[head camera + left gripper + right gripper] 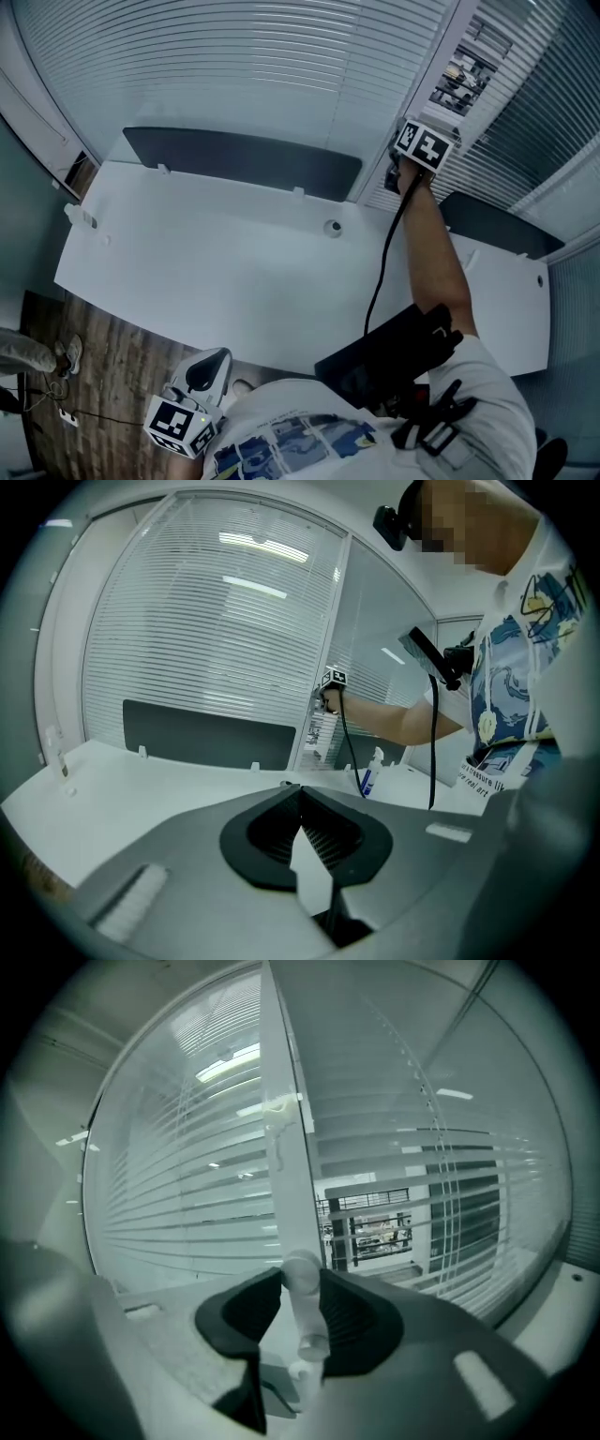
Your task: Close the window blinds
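My right gripper is stretched out at arm's length to the white post between two window blinds. In the right gripper view its pads close on a thin white tilt wand, which stands upright between them. The left blind has its slats nearly flat shut. The right blind has gaps between its slats, and a railing outside shows through. My left gripper hangs low by my body, over the desk's near edge, with its jaws together and nothing in them.
A white desk lies between me and the window, with a dark screen panel along its far edge. A spray bottle stands on the desk near the post. A black cable runs down from the right gripper. Wooden floor shows at the lower left.
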`<state>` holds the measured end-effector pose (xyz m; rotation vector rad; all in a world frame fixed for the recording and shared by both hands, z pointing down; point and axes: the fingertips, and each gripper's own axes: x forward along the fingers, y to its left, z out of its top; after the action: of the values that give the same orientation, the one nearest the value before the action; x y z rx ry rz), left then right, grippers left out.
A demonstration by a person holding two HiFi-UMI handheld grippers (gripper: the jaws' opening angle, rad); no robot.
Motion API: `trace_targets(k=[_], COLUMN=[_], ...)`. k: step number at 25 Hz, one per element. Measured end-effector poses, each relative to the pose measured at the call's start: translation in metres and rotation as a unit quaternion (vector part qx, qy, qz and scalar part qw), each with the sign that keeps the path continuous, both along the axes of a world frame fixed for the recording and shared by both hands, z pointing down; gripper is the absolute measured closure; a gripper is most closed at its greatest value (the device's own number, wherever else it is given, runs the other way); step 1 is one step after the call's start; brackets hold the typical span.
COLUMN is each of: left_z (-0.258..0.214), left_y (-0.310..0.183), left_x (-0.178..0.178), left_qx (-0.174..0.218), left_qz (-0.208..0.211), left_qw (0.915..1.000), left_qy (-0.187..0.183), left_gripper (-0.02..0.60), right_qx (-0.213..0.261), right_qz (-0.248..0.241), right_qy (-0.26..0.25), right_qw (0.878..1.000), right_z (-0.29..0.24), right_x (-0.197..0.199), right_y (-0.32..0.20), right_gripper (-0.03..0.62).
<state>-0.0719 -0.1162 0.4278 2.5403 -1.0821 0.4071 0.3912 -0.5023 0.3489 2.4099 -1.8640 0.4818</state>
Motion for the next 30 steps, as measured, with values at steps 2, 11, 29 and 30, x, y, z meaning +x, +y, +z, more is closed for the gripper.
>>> trace_targets(k=[2,11,29,30], left_z=[0.0,0.001,0.007,0.005], left_y=[0.0,-0.001,0.002,0.002], left_x=[0.0,-0.001,0.0,0.0], left_qx=[0.001,0.0,-0.002,-0.003], left_qz=[0.001,0.004,0.006,0.006], left_qw=[1.0,1.0,1.0,1.0], left_qy=[-0.001,-0.005,-0.004,-0.003], left_gripper=[0.575,0.575,0.575,0.575], right_qx=[-0.005,-0.053,-0.103,-0.098], right_qz=[0.005,0.001,0.008,0.008], right_qy=[0.013,0.234,0.381,0.372], right_qw=[1.0,0.971,0.919,0.923], right_z=[0.0,-0.011,0.006,0.005], right_x=[0.001,-0.008,-0.008,-0.008], right_y=[0.001,0.0,-0.002,-0.002], right_gripper=[0.465,0.47,0.47,0.468])
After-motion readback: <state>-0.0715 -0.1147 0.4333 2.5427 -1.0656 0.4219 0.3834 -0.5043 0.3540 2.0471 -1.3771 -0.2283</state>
